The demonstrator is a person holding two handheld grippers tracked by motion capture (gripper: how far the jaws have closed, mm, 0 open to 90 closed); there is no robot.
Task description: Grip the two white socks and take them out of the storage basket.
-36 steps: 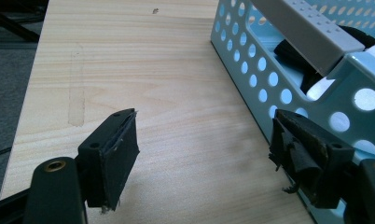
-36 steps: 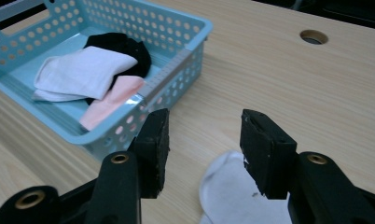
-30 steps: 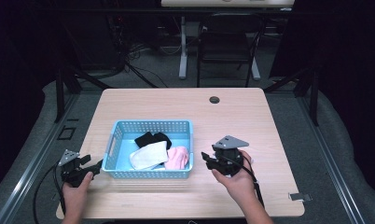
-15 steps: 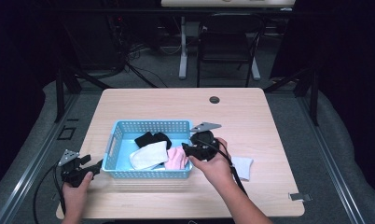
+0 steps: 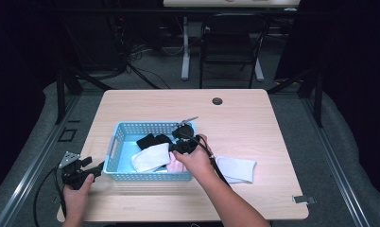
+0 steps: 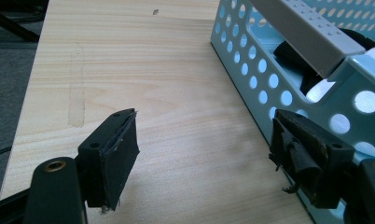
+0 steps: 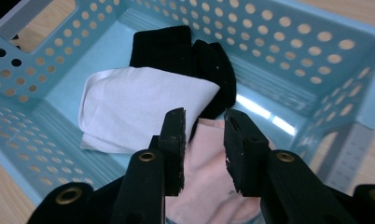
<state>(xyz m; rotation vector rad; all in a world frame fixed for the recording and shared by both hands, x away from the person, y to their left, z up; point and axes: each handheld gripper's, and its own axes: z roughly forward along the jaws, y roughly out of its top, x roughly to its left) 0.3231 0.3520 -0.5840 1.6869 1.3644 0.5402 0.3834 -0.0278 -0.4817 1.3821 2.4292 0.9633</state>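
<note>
High view: the right gripper [image 5: 177, 142] hangs over the near right part of the basket [image 5: 113, 142], above the pink cloth [image 5: 175, 165], and its jaws have just been closing with nothing pinched between them yet. To do this pick well, I would drop straight onto the pink cloth, clear of the white cloth [image 5: 150, 157] beside it, and bite a raised fold rather than the flat. A white cloth already lies out on the table [image 5: 254, 123], right of the basket, so the basket is probably being emptied piece by piece. The left gripper [image 5: 77, 174] rests on the table just left of the basket.

Left gripper view: the jaws stand wide apart and empty over bare wood, the right-hand jaw very near the basket [image 6: 288, 79] wall; whether it touches is hard to tell. It could steady the basket if the pull drags it.

Right gripper view: the two pads [image 7: 176, 140] are half closed with a gap, pointing down at the pink cloth [image 7: 206, 158]. It is pale, soft and flat, part tucked under the white cloth [image 7: 139, 105], with a black cloth [image 7: 185, 46] behind.
</note>
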